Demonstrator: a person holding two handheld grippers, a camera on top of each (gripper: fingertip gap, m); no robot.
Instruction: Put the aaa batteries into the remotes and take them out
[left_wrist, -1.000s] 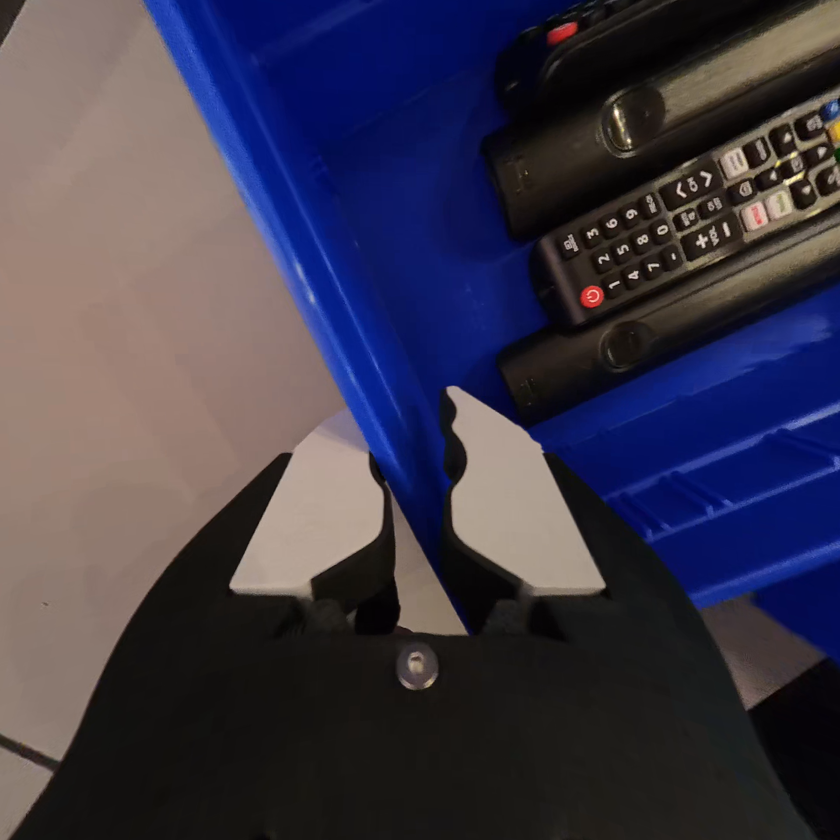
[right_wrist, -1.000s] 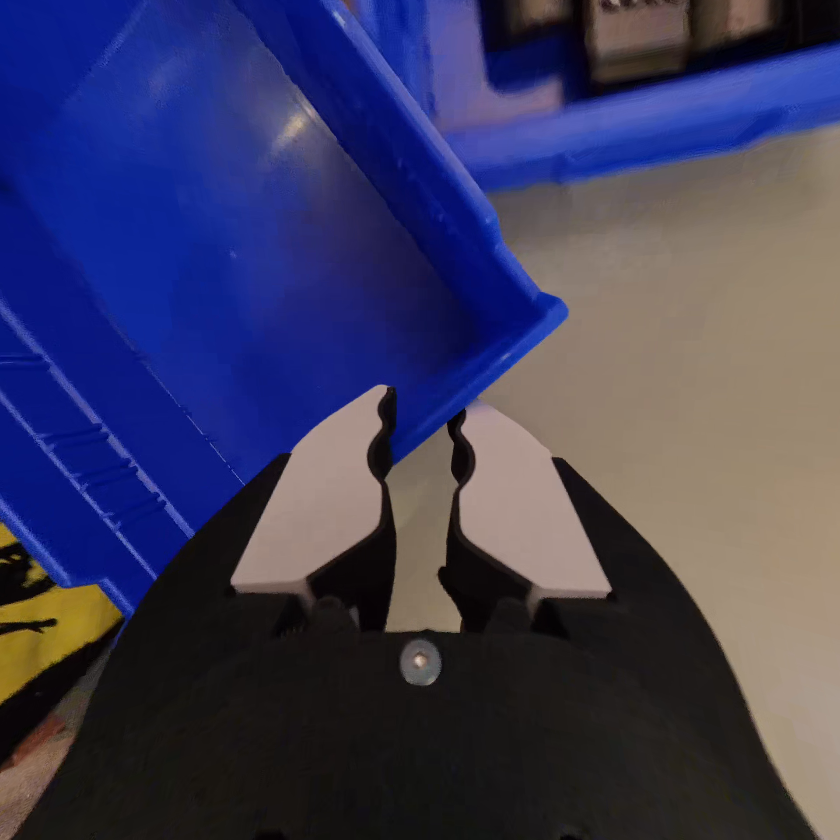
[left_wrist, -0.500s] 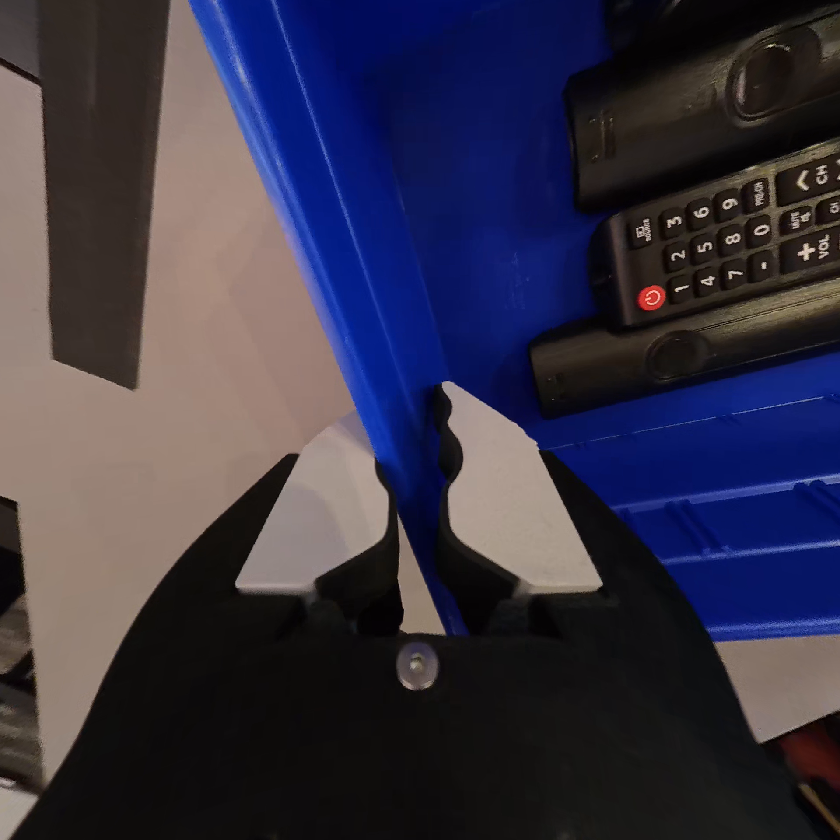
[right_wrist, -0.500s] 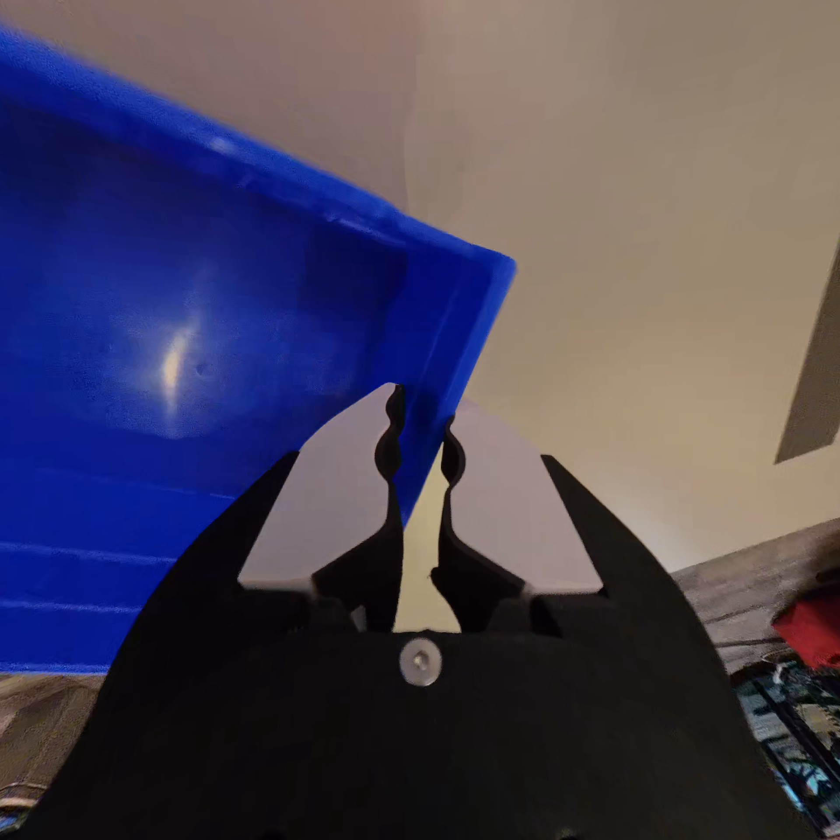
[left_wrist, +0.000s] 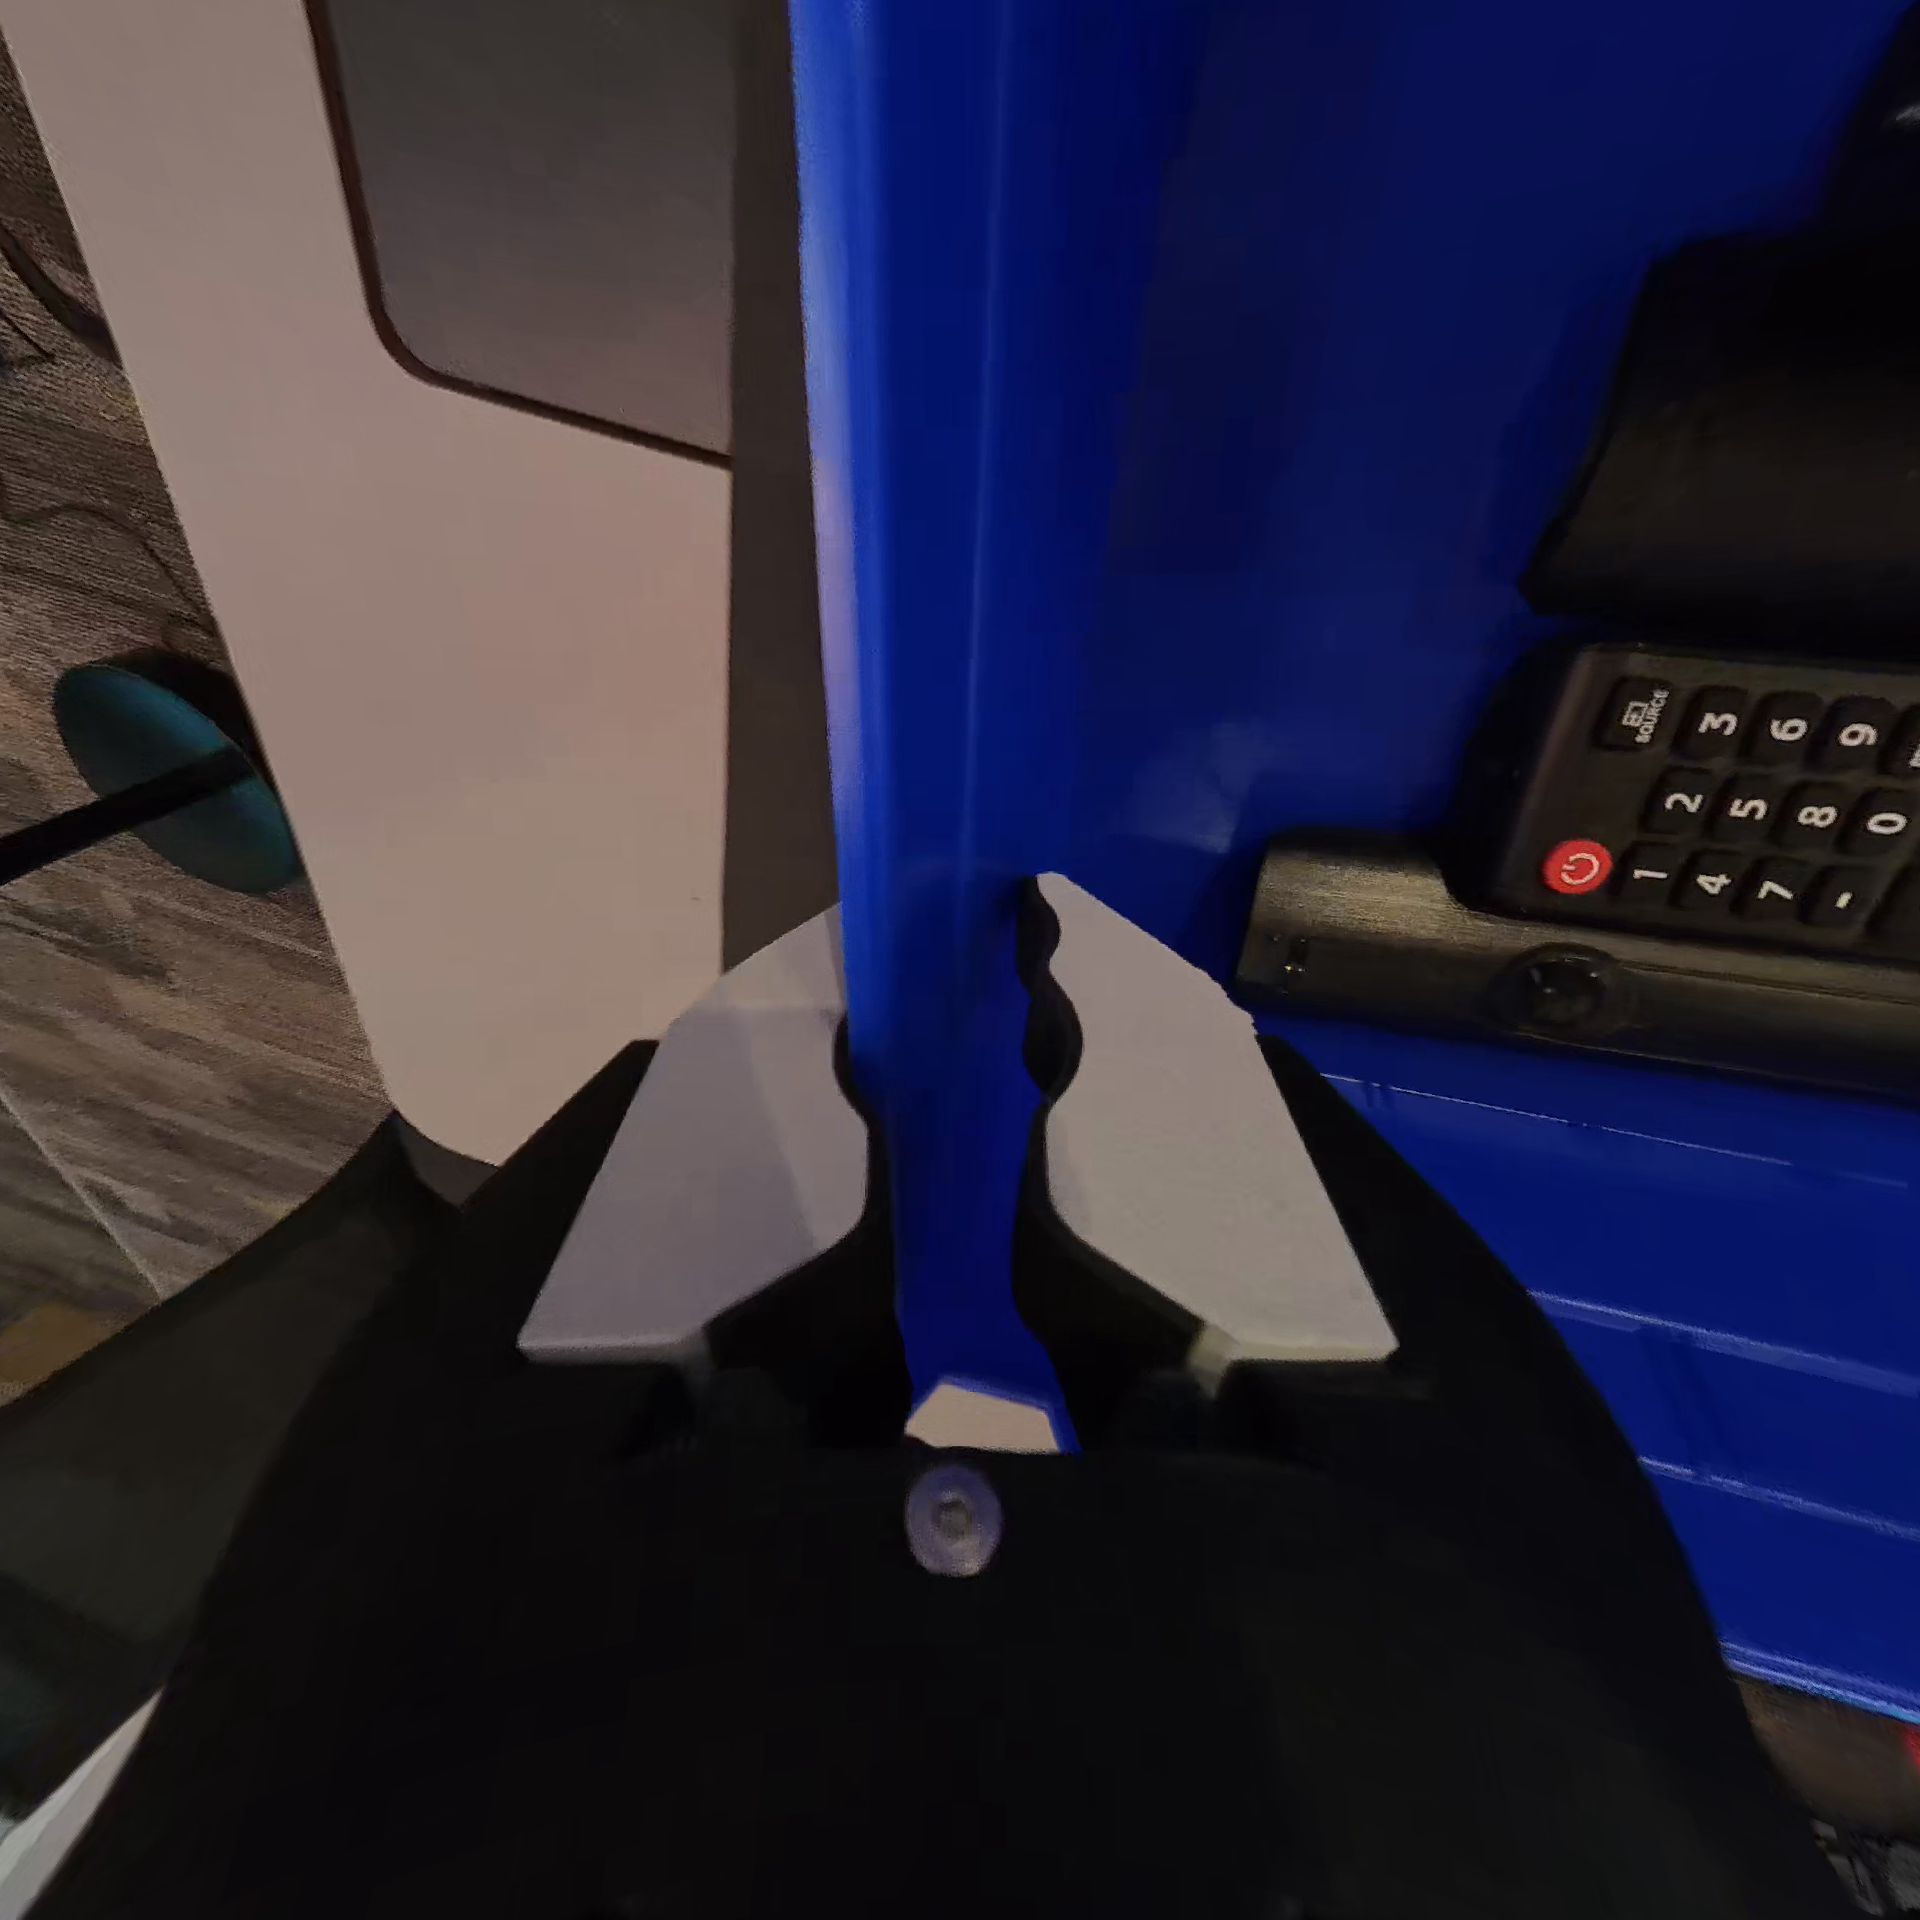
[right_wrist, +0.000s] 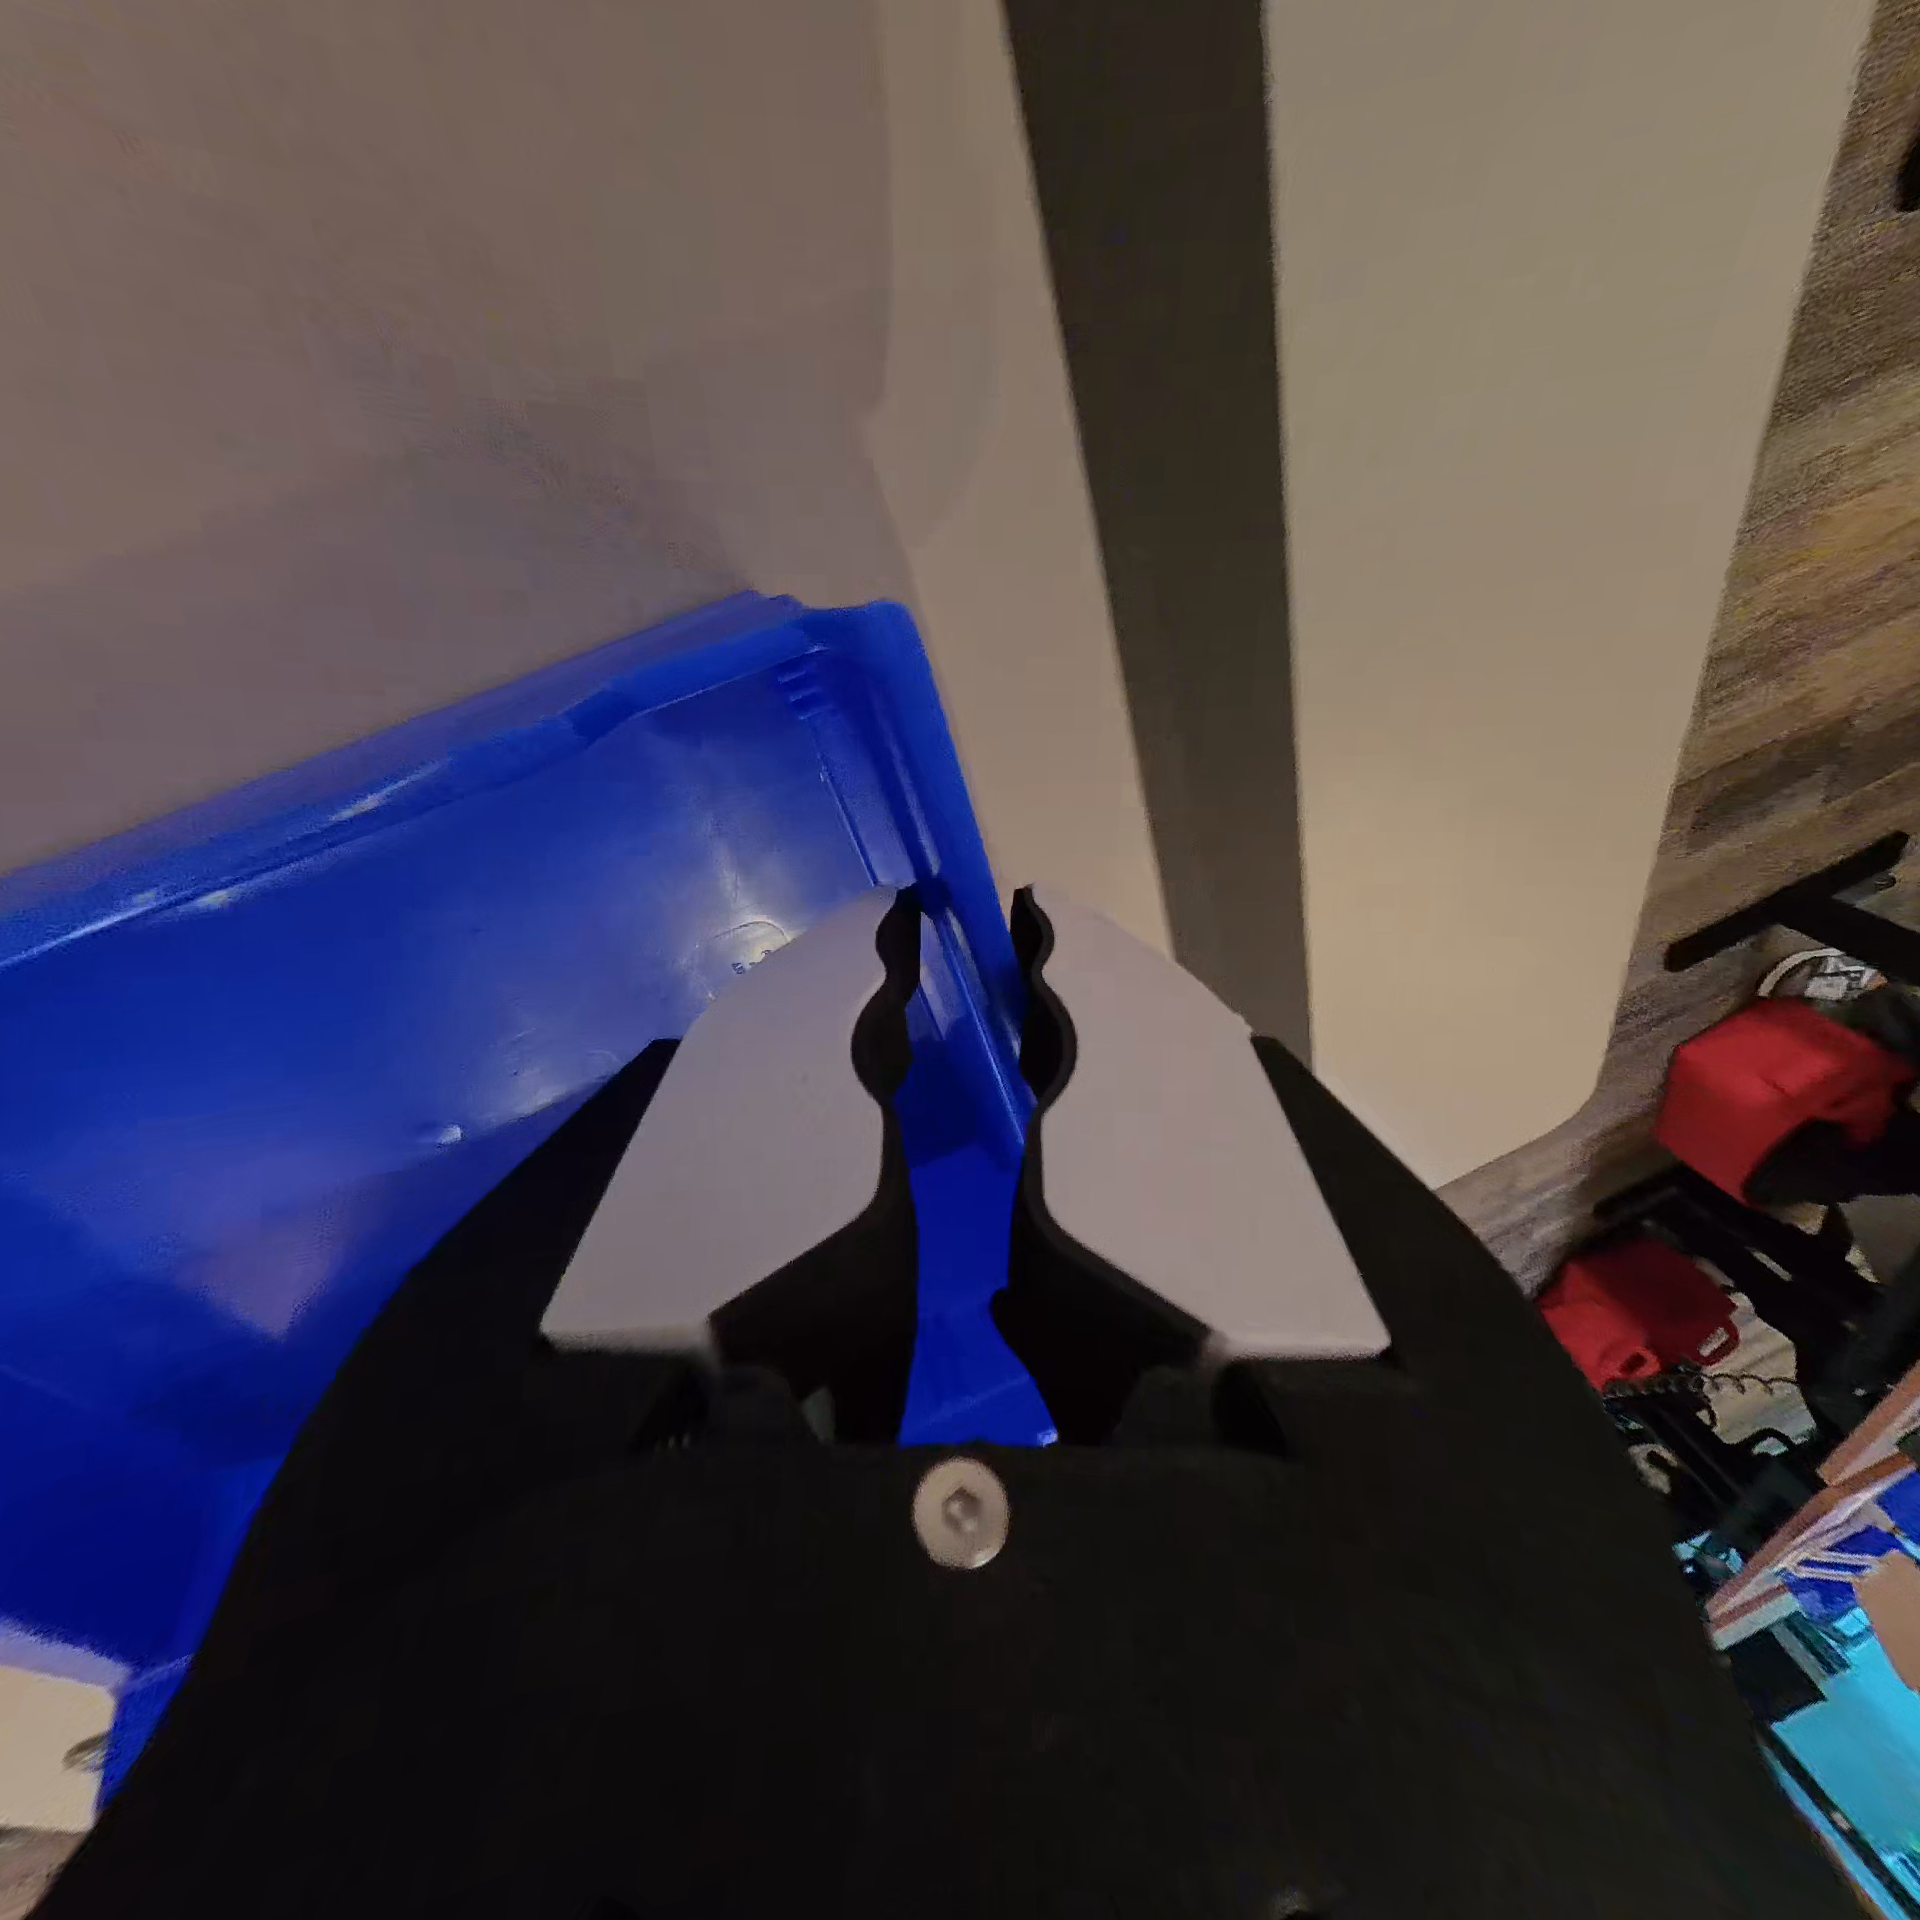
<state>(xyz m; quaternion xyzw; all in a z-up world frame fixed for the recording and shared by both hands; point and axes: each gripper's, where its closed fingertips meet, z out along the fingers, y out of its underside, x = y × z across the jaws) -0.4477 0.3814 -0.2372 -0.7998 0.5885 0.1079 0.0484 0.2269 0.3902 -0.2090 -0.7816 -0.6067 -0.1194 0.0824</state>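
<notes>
Remotes (left_wrist: 1704, 810) shifted right (beside hand-held gripper (left_wrist: 940, 935)).

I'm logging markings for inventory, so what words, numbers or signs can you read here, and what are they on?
Keyed remote in the blue bin: white digits and small labels on its keys, readable, but I don't quote writing.
Red key: a white symbol.
Bin wall, right wrist view: moulded mark, too blurred.

Black remote (left_wrist: 1725, 800) in blue bin (left_wrist: 1195, 416), white markings on its keys, white symbol on red round key, raised mark on bin's inner wall too blurred to read
</notes>
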